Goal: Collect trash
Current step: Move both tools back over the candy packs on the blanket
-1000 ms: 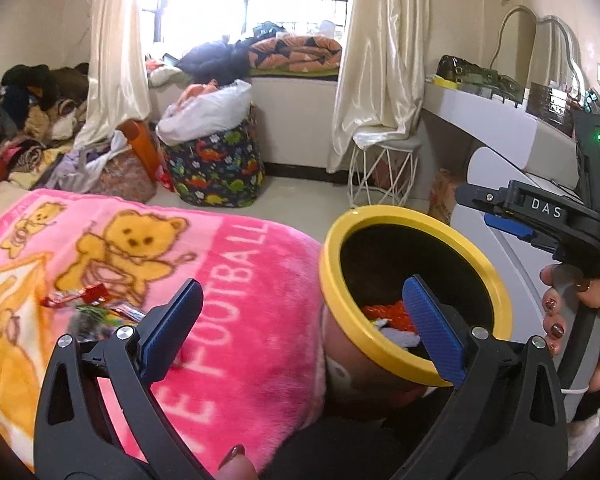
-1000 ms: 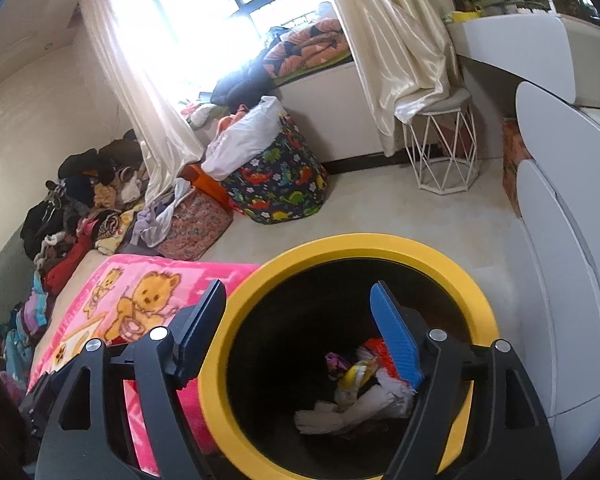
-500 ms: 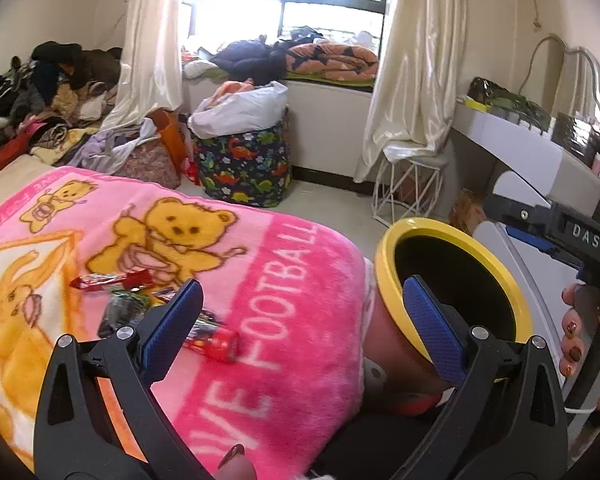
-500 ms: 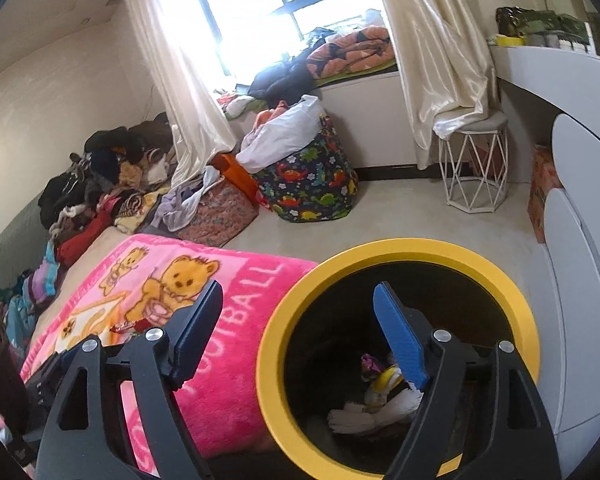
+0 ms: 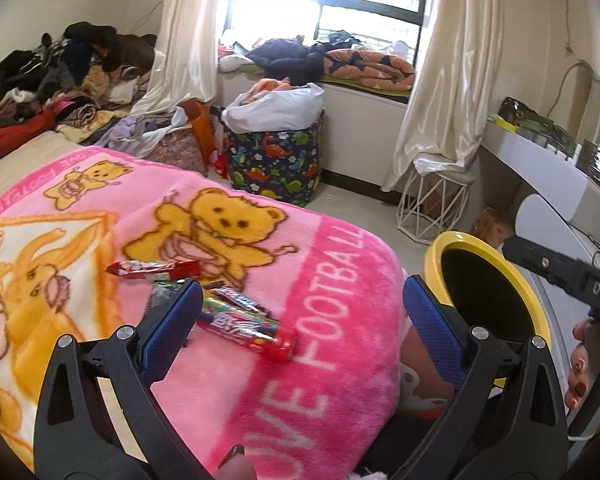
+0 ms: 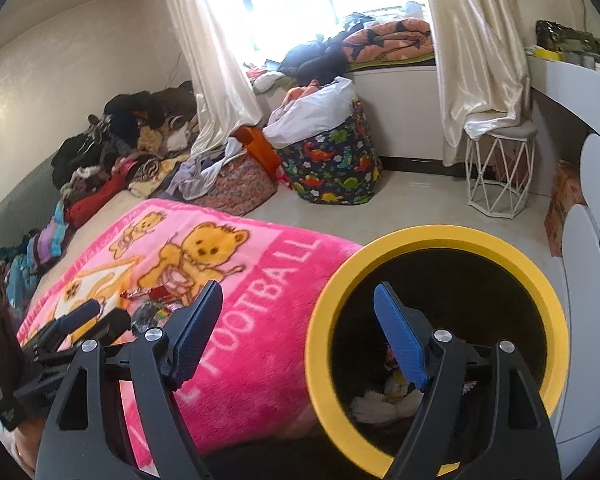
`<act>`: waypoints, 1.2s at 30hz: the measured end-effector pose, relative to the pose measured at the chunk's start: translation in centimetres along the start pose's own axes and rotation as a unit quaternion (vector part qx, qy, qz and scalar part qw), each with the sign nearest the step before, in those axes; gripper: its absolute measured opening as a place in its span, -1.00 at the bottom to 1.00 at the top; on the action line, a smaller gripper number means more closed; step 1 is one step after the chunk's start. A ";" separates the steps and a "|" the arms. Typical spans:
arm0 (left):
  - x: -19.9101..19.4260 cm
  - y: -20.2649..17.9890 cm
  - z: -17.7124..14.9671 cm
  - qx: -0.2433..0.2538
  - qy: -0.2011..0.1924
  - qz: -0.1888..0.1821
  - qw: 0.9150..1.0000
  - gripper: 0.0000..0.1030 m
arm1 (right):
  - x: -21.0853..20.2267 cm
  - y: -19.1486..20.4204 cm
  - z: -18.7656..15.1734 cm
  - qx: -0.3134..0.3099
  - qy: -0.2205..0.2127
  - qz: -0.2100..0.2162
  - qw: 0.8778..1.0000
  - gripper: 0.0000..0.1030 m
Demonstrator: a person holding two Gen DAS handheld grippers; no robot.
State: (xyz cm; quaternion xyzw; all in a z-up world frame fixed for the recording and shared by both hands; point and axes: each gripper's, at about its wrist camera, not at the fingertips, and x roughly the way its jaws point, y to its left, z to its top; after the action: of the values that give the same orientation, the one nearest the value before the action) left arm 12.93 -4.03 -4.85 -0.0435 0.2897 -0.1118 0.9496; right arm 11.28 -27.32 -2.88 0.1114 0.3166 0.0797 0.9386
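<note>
Wrappers (image 5: 236,312) lie in a loose cluster on the pink bear blanket (image 5: 328,320), mid-bed: one long red bar wrapper (image 5: 154,269) furthest back, a red-and-green one nearest, others between and partly overlapping. Yellow-rimmed bin (image 6: 440,240) stands on the floor just beside the bed's corner; crumpled tissue and coloured scraps (image 6: 384,400) sit at its bottom.

Left gripper (image 5: 300,320): jaws spread wide, nothing between the pads, pitched down over the blanket, left pad just beside the wrapper cluster. Right gripper (image 6: 300,336): also spread and empty, one finger over the blanket edge, the other over the bin mouth.

Step in hand, as judged: between drops, going for the next piece. Some trash is binned; several wrappers remain on the bed.

Next move calls for lowering the left jaws astride one wrapper, most likely the nearest, and pinching low enough to catch thin foil without bunching fleece. Flat wrappers may slip or come up in pairs.
</note>
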 end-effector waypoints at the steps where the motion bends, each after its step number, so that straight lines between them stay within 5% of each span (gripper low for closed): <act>1: 0.0 0.4 0.0 -0.004 -0.001 0.003 1.000 0.79 | 0.2 0.4 -0.1 -0.005 0.003 0.002 1.000 0.47; 23: 0.5 9.1 -1.7 -0.093 0.025 0.069 0.993 0.78 | 6.0 8.9 -3.5 -0.132 0.100 0.060 0.984 0.47; 30: 1.4 12.2 -2.9 -0.136 0.050 0.075 0.987 0.50 | 8.8 11.0 -4.1 -0.175 0.133 0.072 0.973 0.46; 36: 2.9 14.2 -3.7 -0.184 0.075 0.041 0.979 0.19 | 12.6 12.9 -4.8 -0.211 0.175 0.080 0.958 0.39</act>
State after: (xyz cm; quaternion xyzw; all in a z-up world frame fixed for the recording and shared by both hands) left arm 15.83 9.02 -11.54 -0.1974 0.3774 -0.0202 0.9045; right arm 17.27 -11.35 -10.51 -0.0805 0.4423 0.2374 0.8611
